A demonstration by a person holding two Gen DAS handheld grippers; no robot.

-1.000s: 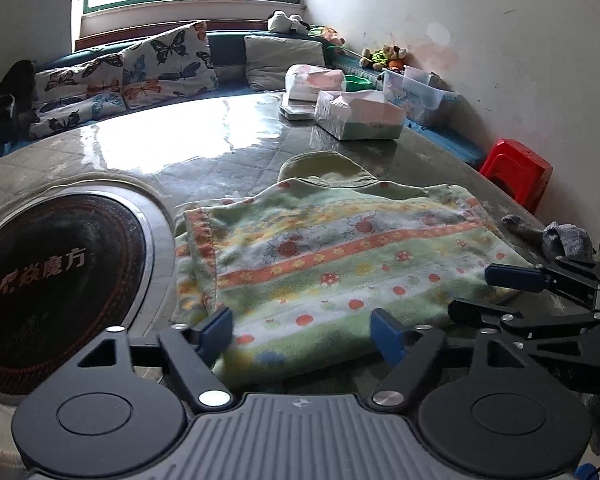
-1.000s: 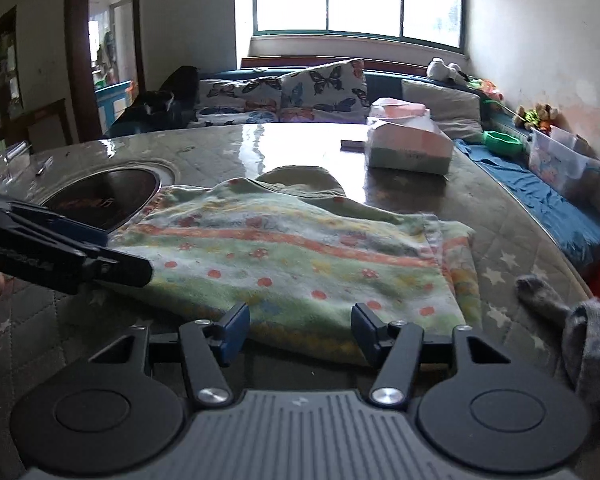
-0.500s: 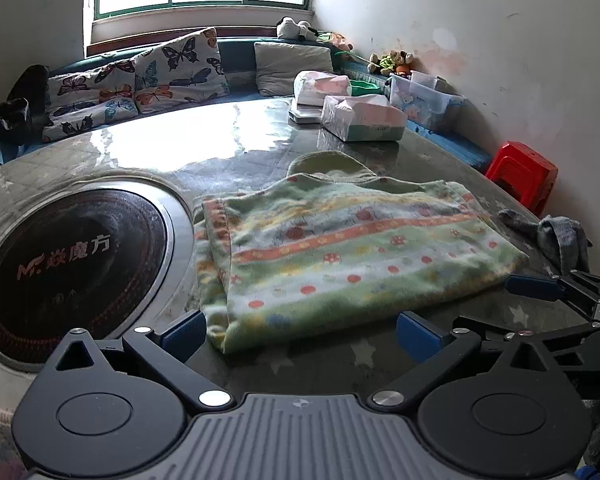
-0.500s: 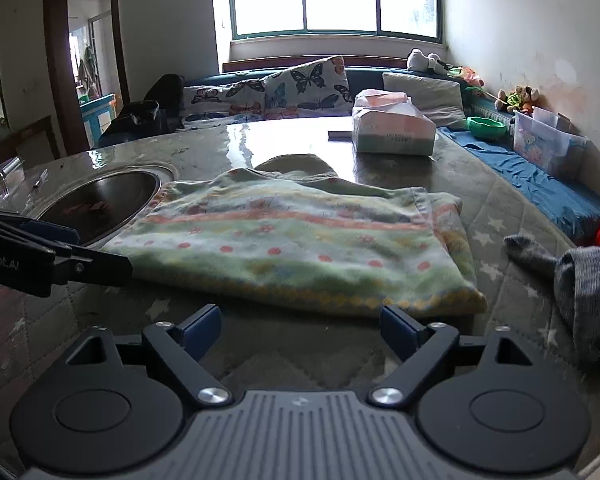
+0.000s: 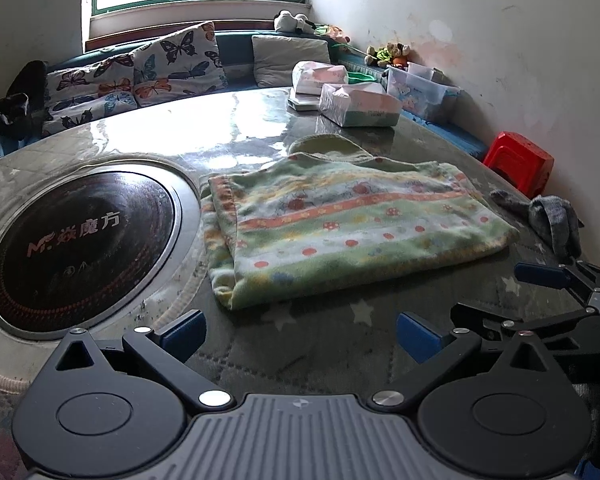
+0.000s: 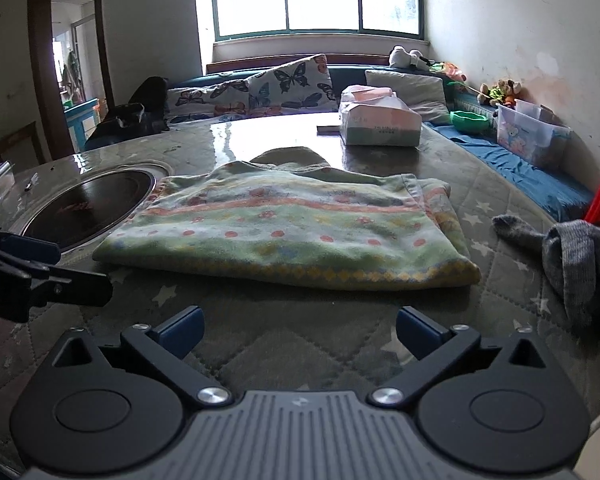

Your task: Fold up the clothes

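While both tools are spread and hold nothing, the left gripper [image 5: 300,330] and right gripper [image 6: 299,328] sit at lower centre; the folded garment [image 5: 348,228] lies mid-frame ahead, long axis left-right, similarly near both.

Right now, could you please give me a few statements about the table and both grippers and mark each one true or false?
1. The left gripper is clamped on the garment. False: it is open and holds nothing.
2. The folded green garment lies flat on the table. True.
3. The right gripper is open and empty. True.
4. The grey sock lies on top of the garment. False: it lies apart from it, to the right.
5. A tissue pack sits beyond the garment. True.
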